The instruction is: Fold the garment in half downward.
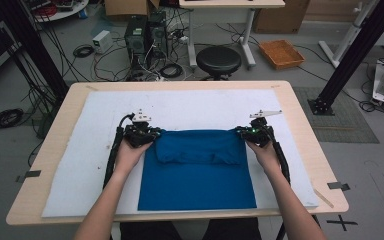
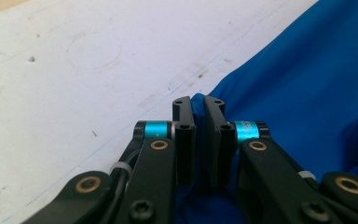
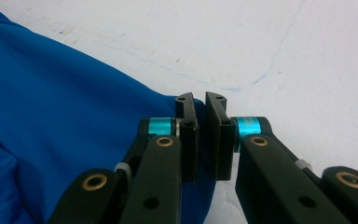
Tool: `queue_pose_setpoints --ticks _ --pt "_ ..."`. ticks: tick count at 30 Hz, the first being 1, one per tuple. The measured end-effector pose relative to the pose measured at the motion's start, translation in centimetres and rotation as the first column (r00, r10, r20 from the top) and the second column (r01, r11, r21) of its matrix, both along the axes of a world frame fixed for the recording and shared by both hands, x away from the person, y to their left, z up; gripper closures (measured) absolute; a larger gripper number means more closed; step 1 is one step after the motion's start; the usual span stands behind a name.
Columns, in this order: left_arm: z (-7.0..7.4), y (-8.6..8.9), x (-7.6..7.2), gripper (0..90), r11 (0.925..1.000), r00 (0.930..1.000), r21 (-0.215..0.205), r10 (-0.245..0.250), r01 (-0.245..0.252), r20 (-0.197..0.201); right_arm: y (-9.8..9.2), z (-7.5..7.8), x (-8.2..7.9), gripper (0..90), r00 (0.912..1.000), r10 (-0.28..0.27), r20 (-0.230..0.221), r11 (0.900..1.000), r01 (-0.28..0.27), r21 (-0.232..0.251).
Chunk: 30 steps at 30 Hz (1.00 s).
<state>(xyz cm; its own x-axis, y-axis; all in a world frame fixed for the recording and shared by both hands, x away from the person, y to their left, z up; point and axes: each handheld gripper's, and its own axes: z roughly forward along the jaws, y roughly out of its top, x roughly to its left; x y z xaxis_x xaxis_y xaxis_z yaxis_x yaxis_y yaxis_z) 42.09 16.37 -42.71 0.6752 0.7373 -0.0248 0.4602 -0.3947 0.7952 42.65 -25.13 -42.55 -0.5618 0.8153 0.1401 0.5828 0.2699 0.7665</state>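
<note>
While clenched on blue cloth (image 1: 197, 172) corners | left fingers (image 2: 198, 114), right fingers (image 3: 200, 112) | white mat (image 1: 200, 105) bare beyond fold.

A: Blue cloth (image 2: 298, 93) runs off the right edge in left gripper view, left edge in right gripper view.
B: Pinched corners hidden between pads; forearms cut by high view's bottom edge.

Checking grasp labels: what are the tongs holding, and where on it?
Both hold the blue cloth. Left tongs pinch its far left corner, right tongs its far right corner, at the folded-over far edge.
</note>
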Motion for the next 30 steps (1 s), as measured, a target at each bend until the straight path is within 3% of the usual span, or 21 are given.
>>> queue_pose_setpoints --ticks 4,6,9,11,14,15,16,19,21,24,27,30 --pt "-0.5 -0.1 0.2 79.8 0.9994 0.9997 0.024 0.023 -0.023 -0.009 0.3 -0.3 0.4 83.8 1.0 -0.007 -0.003 1.0 0.007 -0.015" --pt "-0.4 0.1 0.2 67.7 0.9981 0.9982 0.018 0.059 -0.059 0.005 0.4 -0.3 0.2 78.7 0.9999 -0.01 0.005 0.999 0.01 -0.03" --pt "0.2 0.7 -0.2 56.6 0.9963 0.9961 0.002 0.086 -0.086 0.021 0.4 0.0 -0.2 68.0 0.9992 -0.034 0.023 0.998 0.035 -0.043" --pt "0.8 0.9 -0.9 52.5 0.9968 0.9965 -0.012 0.079 -0.079 0.026 0.2 0.3 -0.7 63.3 0.9977 -0.059 0.035 0.997 0.06 -0.041" --pt "1.6 1.0 -3.0 50.6 0.9976 0.998 -0.06 0.037 -0.034 0.052 0.0 1.1 -2.0 60.4 0.9979 -0.051 0.04 0.998 0.053 -0.034" --pt "1.7 0.9 -3.9 50.6 0.9979 0.9985 -0.064 0.017 -0.014 0.051 0.0 1.3 -2.7 60.3 0.9975 -0.039 0.059 0.999 0.041 -0.024" --pt "1.7 0.6 -4.7 50.6 0.9976 0.9988 -0.069 0.006 -0.003 0.048 0.0 1.5 -3.5 60.3 0.9964 -0.033 0.078 0.999 0.034 -0.01" --pt "1.2 -0.1 -7.0 50.6 0.9967 0.9995 -0.077 -0.024 0.025 0.019 0.5 1.5 -5.8 60.4 0.9968 0.0 0.079 1.0 0.0 0.008" --pt "0.5 -0.4 -8.0 50.6 0.9951 0.9988 -0.099 -0.007 0.002 -0.049 0.8 1.0 -7.4 61.3 0.9973 0.018 0.071 0.999 -0.02 0.033" --pt "-0.7 -0.2 -8.6 51.0 0.9812 0.989 -0.183 0.036 -0.062 -0.143 1.3 0.3 -8.9 62.8 0.9983 0.031 0.05 0.999 -0.033 0.039" --pt "-1.1 -0.1 -8.7 51.1 0.9826 0.987 -0.164 0.064 -0.088 -0.148 1.9 -0.2 -9.9 63.3 0.9971 0.053 0.055 0.998 -0.054 0.013" --pt "-0.9 -0.7 -9.0 51.5 0.9873 0.996 -0.155 0.022 -0.035 -0.086 2.5 -0.6 -10.1 64.3 0.9955 0.077 0.056 0.997 -0.076 -0.024"
